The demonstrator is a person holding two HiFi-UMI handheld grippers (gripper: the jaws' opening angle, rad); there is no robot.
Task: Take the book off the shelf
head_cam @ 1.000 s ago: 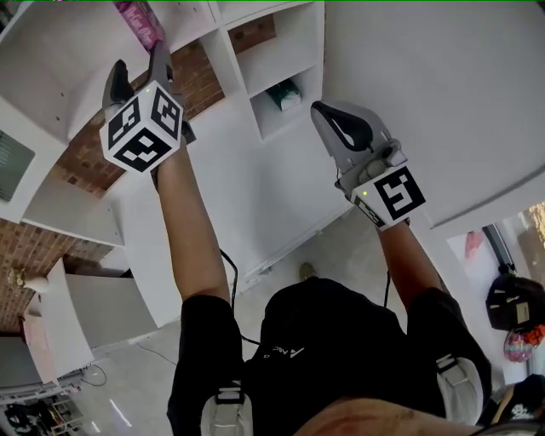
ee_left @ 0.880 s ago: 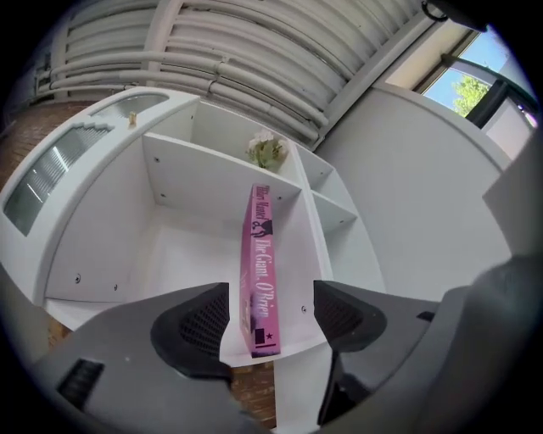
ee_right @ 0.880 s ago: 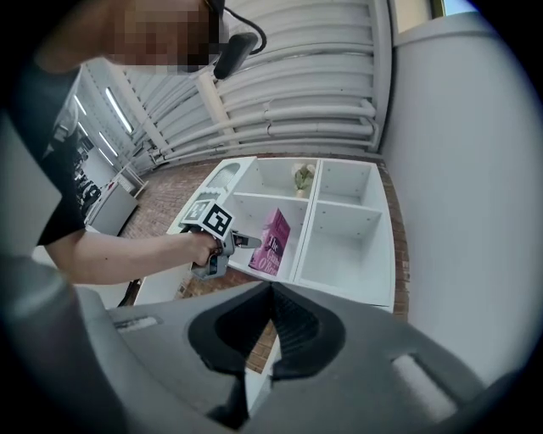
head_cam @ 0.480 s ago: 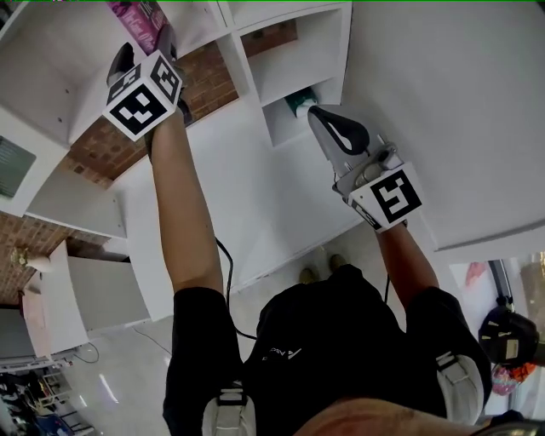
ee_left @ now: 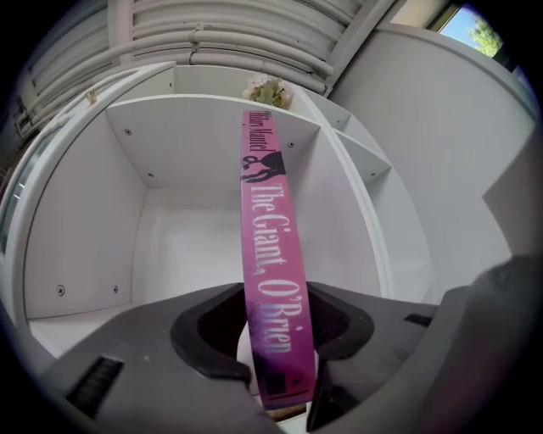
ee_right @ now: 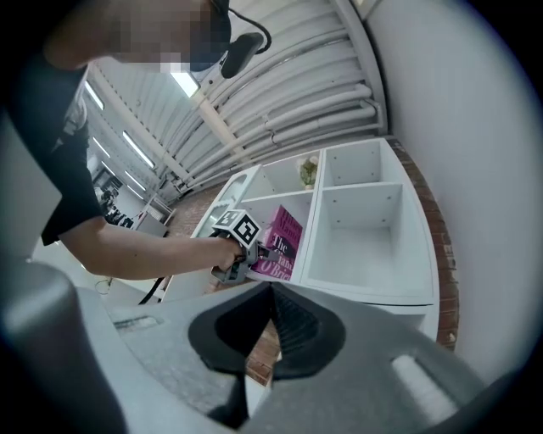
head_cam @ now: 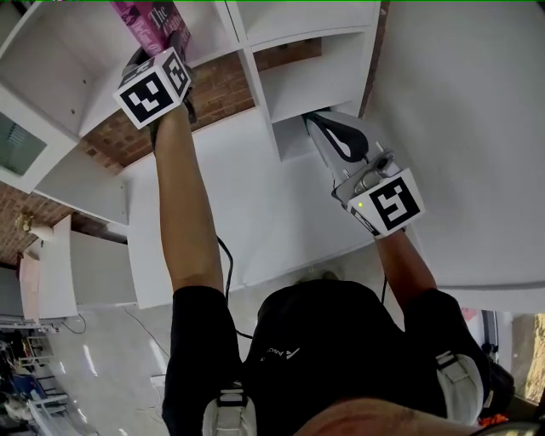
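A pink book stands leaning in an upper cubby of the white shelf. In the left gripper view its spine runs up between my jaws. My left gripper is raised to the book's lower end, and its jaws are closing, with both pads against the spine's sides. My right gripper hangs lower, in front of a cubby further right, shut with nothing in it. From the right gripper view I see the book and the left gripper's marker cube.
Brick wall shows behind the open-backed cubbies. A small plant sits on top of the shelf. The neighbouring cubbies are empty. A broad white panel rises on the right. A cable hangs by my left arm.
My left gripper has risen into the book's cubby and its jaws now flank the spine. The right gripper has stayed low and shut, shifting slightly toward the shelf.
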